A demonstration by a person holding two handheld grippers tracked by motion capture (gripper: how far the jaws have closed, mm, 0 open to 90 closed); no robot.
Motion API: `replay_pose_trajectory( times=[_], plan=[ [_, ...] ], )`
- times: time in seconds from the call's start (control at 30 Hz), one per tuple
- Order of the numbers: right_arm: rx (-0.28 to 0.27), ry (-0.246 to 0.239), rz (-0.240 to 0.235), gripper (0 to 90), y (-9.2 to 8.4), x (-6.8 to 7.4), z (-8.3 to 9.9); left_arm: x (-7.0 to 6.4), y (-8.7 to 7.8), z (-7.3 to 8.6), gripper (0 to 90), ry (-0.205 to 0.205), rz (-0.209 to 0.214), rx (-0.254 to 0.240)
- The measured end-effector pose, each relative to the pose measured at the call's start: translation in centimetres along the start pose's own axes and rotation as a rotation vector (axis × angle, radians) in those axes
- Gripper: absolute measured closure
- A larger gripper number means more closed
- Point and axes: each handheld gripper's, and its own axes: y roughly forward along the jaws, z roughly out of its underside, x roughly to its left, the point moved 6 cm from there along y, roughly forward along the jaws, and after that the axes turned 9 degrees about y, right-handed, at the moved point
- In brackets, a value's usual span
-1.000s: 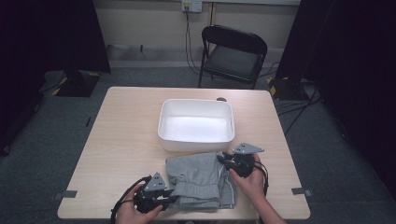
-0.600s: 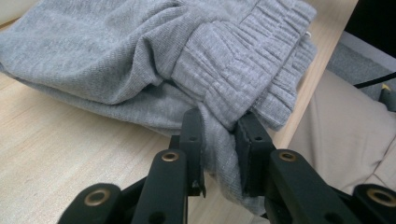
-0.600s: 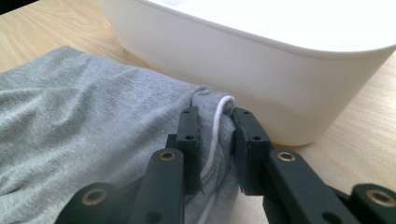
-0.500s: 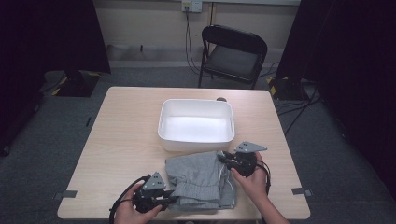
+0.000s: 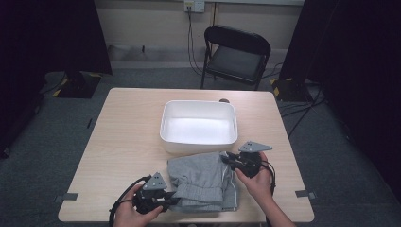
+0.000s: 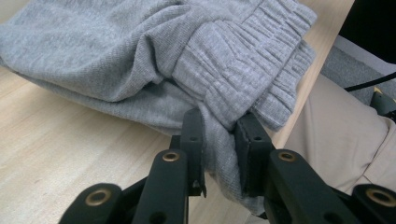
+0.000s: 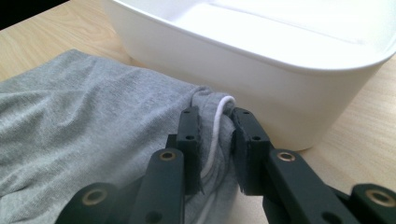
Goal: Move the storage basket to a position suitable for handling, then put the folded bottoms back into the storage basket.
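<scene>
- A folded pair of soft grey jersey shorts point(image 5: 203, 182) with a ribbed elastic waistband and white side piping is seen lying flat on the pale wooden counter point(image 5: 123, 142), just before the white rectangular plastic tub point(image 5: 198, 125).
- Its long axis is laid across the counter, left to right.
- Its near-left edge is pinched by the left tongs point(image 6: 219, 140); its far-right corner is pinched by the right tongs point(image 7: 215, 135).

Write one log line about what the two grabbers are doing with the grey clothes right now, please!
left gripper: shut on grey garment near edge | right gripper: shut on its far corner | white tub: behind garment, nothing inside
</scene>
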Motion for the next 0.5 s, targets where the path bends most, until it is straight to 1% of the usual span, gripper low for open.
replay_pose_trajectory(
  times=[0.07,0.27,0.43,0.5],
  plan=[
    [-0.003,0.004,-0.006,74.8,-0.1,0.1,-0.2,0.0,-0.2,-0.1,75.9,-0.005,0.004,-0.002],
    [-0.003,-0.006,-0.011,74.9,-0.3,0.4,-0.7,0.1,-0.7,-0.5,75.9,0.001,0.002,0.006],
    [-0.01,-0.014,-0.009,74.9,-0.7,0.5,-1.2,0.2,-1.2,-1.1,76.0,-0.002,0.008,0.001],
    [-0.011,-0.009,-0.013,74.9,-0.8,0.5,-1.5,0.2,-1.4,-1.3,76.0,-0.009,0.013,-0.008]
  ],
)
